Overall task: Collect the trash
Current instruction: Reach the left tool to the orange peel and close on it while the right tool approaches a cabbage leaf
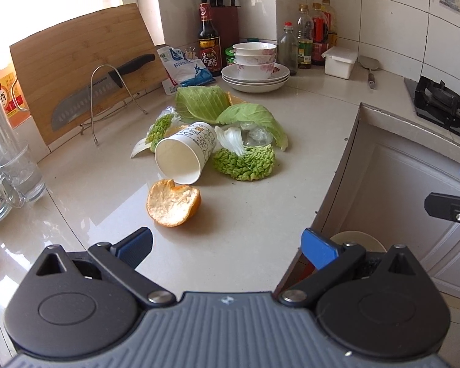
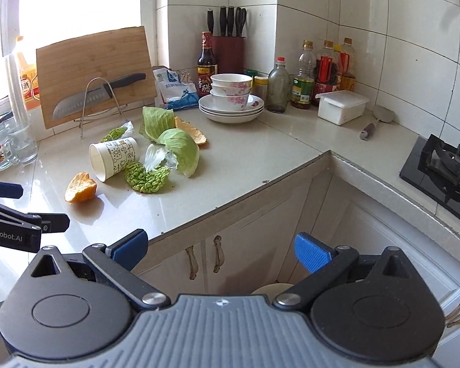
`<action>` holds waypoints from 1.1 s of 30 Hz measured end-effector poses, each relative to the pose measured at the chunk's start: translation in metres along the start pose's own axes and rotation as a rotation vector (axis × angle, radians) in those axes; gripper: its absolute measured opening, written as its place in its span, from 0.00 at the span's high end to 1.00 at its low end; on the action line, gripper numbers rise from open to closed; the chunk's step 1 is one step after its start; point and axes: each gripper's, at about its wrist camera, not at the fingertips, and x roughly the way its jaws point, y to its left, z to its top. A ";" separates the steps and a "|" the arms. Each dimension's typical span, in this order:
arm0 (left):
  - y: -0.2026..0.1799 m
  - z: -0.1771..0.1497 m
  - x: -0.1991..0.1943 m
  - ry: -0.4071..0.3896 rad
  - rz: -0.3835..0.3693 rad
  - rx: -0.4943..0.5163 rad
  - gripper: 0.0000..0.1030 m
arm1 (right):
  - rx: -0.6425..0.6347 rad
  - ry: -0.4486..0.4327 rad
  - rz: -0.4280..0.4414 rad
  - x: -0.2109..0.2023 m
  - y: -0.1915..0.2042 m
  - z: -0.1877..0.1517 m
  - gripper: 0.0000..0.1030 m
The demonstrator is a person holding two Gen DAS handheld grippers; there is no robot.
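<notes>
Pale glossy stone surface in a white-tiled kitchen corner. Trash sits mid-surface: white printed paper cup on its side, orange peel just beside its mouth toward the front edge, green cabbage leaves behind and right. Wooden cutting board leans at the back-left edge; stacked white bowls near the back corner. Left gripper empty, fingers apart, over the front edge. Right gripper empty, fingers apart, off the surface before the white cabinets.

orange peel, green cabbage leaves
</notes>
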 end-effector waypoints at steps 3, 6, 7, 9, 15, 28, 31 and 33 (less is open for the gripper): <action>0.008 -0.002 0.014 -0.001 -0.017 -0.002 0.01 | -0.023 -0.001 0.028 0.010 0.002 0.000 0.00; 0.018 -0.002 0.033 0.028 -0.018 -0.007 0.01 | -0.032 0.010 0.055 0.023 0.005 0.002 0.00; 0.021 -0.002 0.040 0.039 -0.016 -0.008 0.01 | -0.032 0.011 0.064 0.028 0.006 0.003 0.00; 0.028 -0.001 0.051 0.047 -0.020 -0.010 0.01 | -0.033 0.024 0.090 0.039 0.008 0.006 0.00; 0.051 0.002 0.085 0.081 -0.038 -0.027 0.01 | -0.053 0.065 0.141 0.075 0.023 0.017 0.00; 0.085 0.022 0.131 0.115 -0.157 -0.048 0.11 | -0.110 0.126 0.193 0.134 0.066 0.050 0.00; 0.089 0.024 0.133 0.122 -0.175 -0.048 0.14 | -0.112 0.133 0.202 0.140 0.071 0.057 0.00; 0.092 0.027 0.132 0.124 -0.191 -0.060 0.21 | -0.117 0.138 0.209 0.144 0.074 0.060 0.00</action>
